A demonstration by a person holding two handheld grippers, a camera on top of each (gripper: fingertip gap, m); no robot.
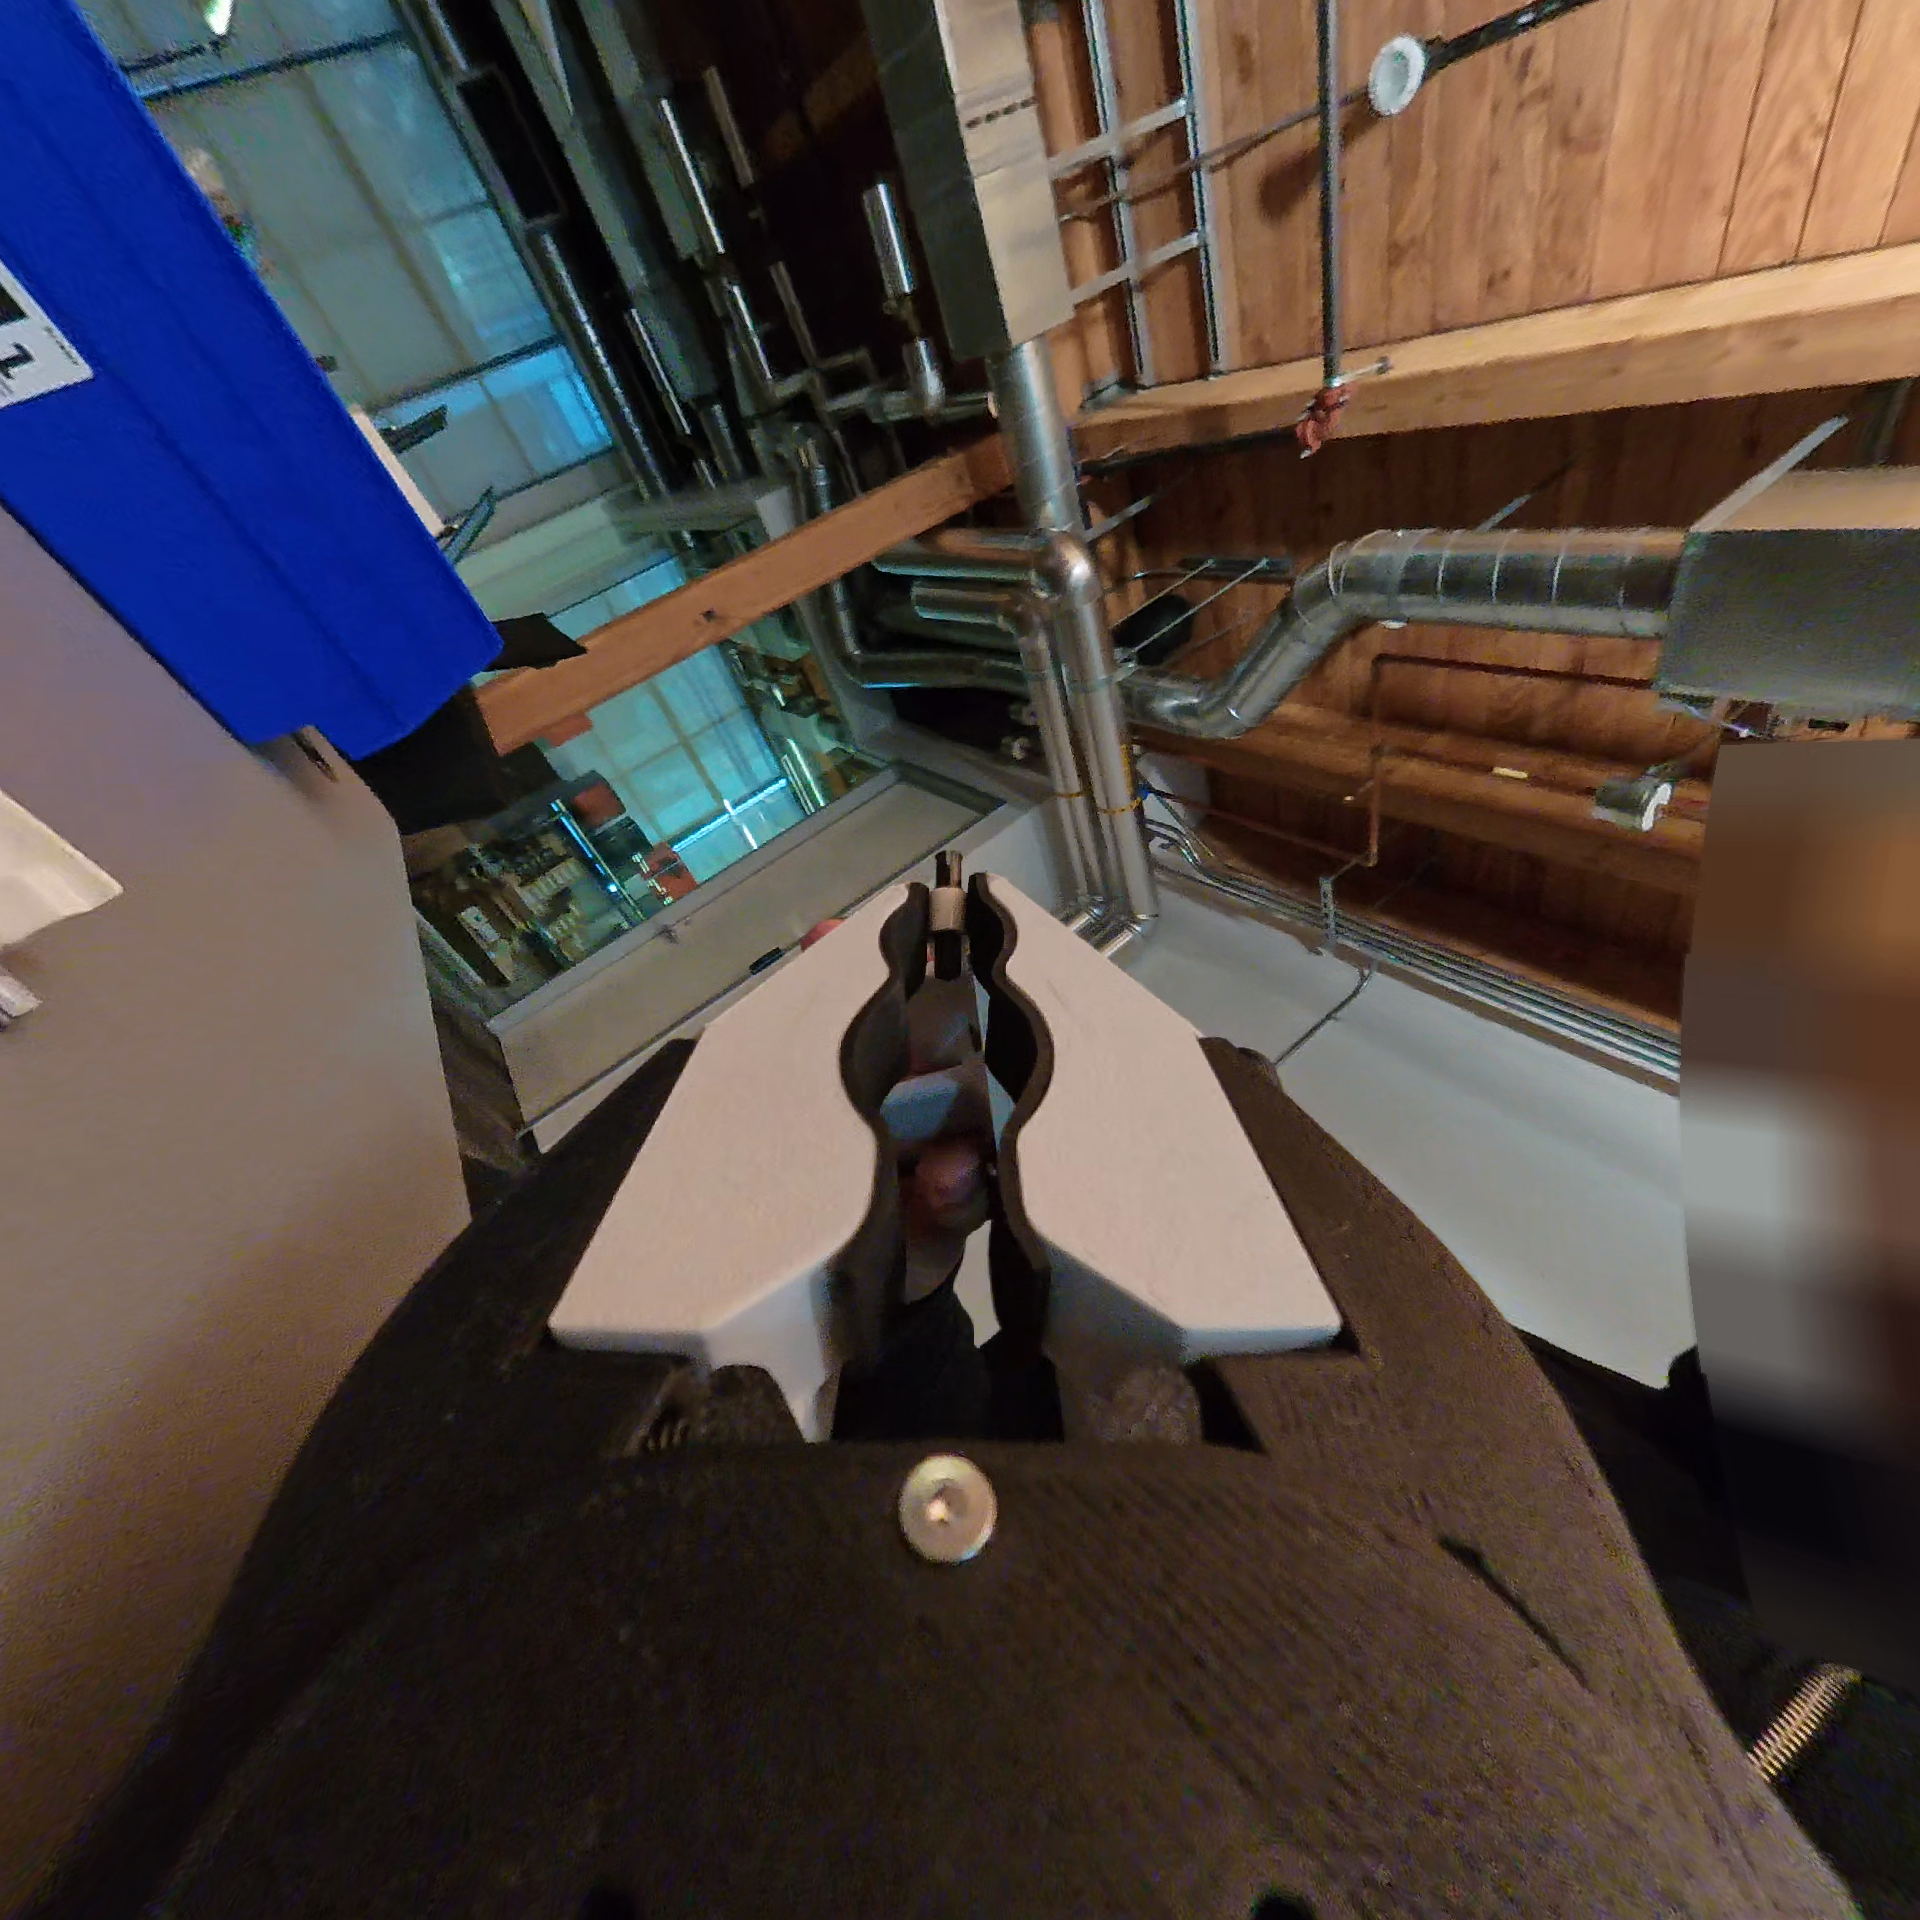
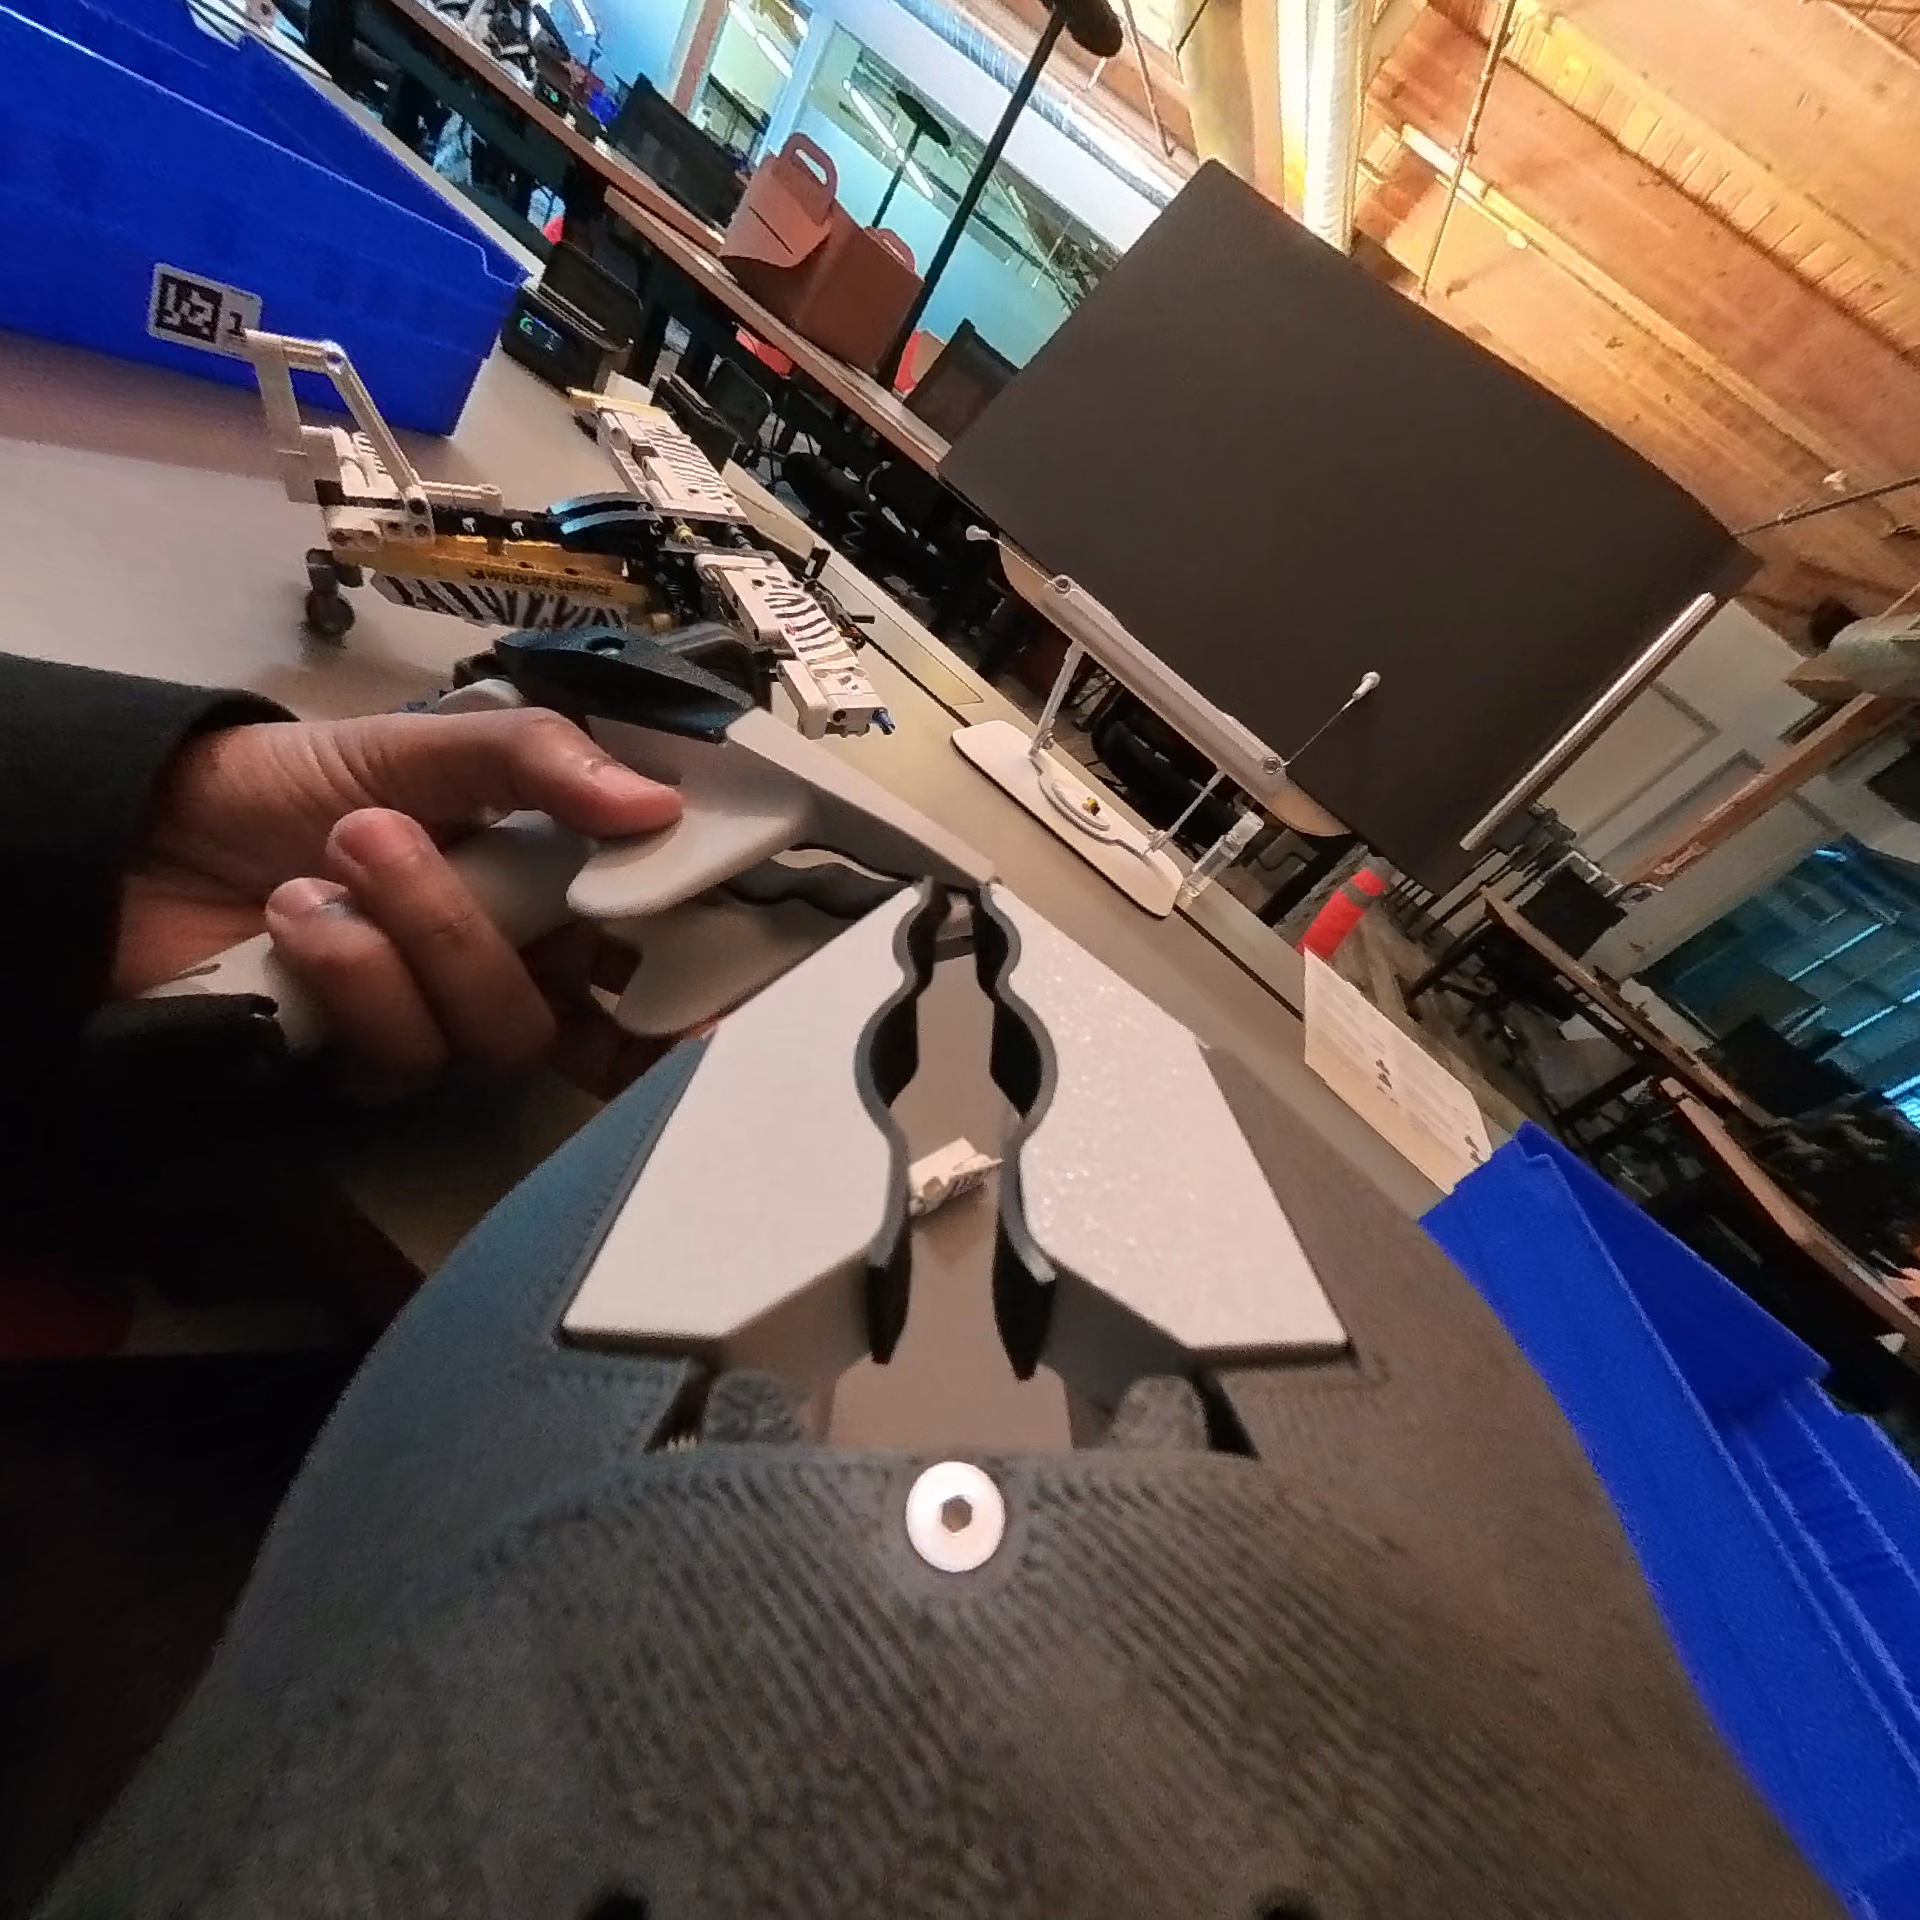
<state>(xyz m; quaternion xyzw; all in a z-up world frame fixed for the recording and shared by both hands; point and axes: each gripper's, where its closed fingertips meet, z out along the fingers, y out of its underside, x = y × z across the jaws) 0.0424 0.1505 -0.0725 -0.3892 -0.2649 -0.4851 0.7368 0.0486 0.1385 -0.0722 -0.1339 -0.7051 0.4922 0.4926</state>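
L wrist view
L gripper (image 1: 948,925): jaws drawn narrow; a small axle piece (image 1: 948,916) w/ a light grey sleeve and dark ends is clamped at the very tips, pads pressed on both sides.
Aim: tilted up twd the ceiling; wooden planks (image 1: 1558,208), silver ducts (image 1: 1455,592) and windows (image 1: 499,343) are seen behind.
Nearby: blue bin (image 1: 208,416) at upper L, grey tabletop (image 1: 156,1039) along the L edge.

R wrist view
R gripper (image 2: 951,914): jaws drawn narrow; tips sit right at the tips of the L gripper (image 2: 977,883); whether anything is pinched cannot be told, that spot being dark and blurred.
Hand (image 2: 364,862): wrapped around the L gripper's grey handle.
Table (image 2: 156,520): a toy-brick vehicle model (image 2: 582,561) w/ striped panels is stood beyond the hand, well apart from both tips; a small white piece (image 2: 948,1169) is seen lying on the table thru the gap between the fingers.
Farther off: blue bin (image 2: 260,239) behind the model, a second blue bin (image 2: 1662,1403) at R, a dark monitor (image 2: 1351,520) on its stand.
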